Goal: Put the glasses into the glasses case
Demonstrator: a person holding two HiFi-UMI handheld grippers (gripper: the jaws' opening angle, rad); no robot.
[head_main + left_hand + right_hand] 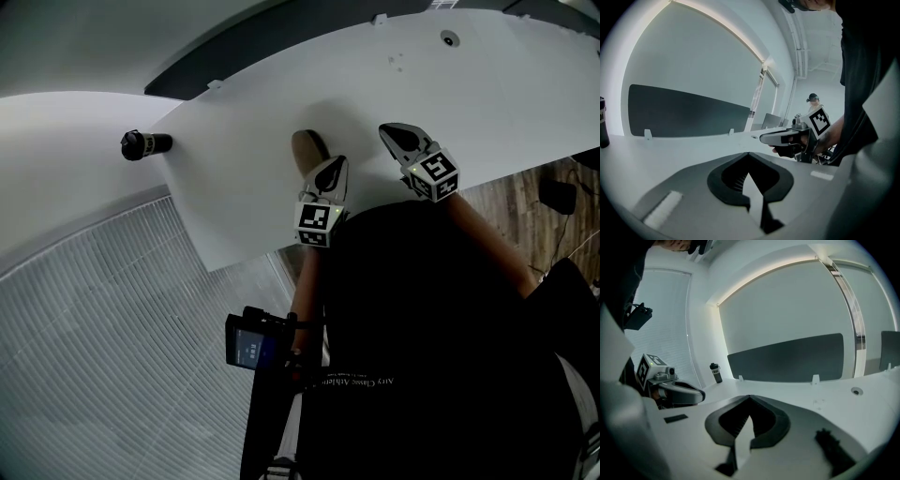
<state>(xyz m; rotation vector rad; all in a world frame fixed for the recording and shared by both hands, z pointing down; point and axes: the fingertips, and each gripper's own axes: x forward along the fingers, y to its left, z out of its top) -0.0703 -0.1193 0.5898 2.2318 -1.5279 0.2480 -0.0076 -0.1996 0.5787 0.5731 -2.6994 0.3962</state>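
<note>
White table (487, 84): in the head view the left edge is seen running slantwise and the near edge passing close under both grippers. Broad bare top is left beyond them and to the right. Wooden floor (516, 202) is seen past the near edge on the right.

Tan case (307, 148): laid on the table just beyond the left gripper (336, 163), its near end covered by that gripper. It is shown by the head view alone. The glasses are made out in no view.

Right gripper (389, 131): held beside the left, apart from the case.

Left gripper (749, 154), in its own view: jaw tips brought together, nothing between them. The right gripper (785, 137) is shown there level above the table, gripped by a hand (825, 138), with another person (813, 99) far off.

Right gripper (750, 397), in its own view: tips likewise closed on nothing. The left gripper (682, 392) is seen at the left.

Bottle (715, 372): stood well off to the left near the dark panel (787, 357) along the far edge.
</note>
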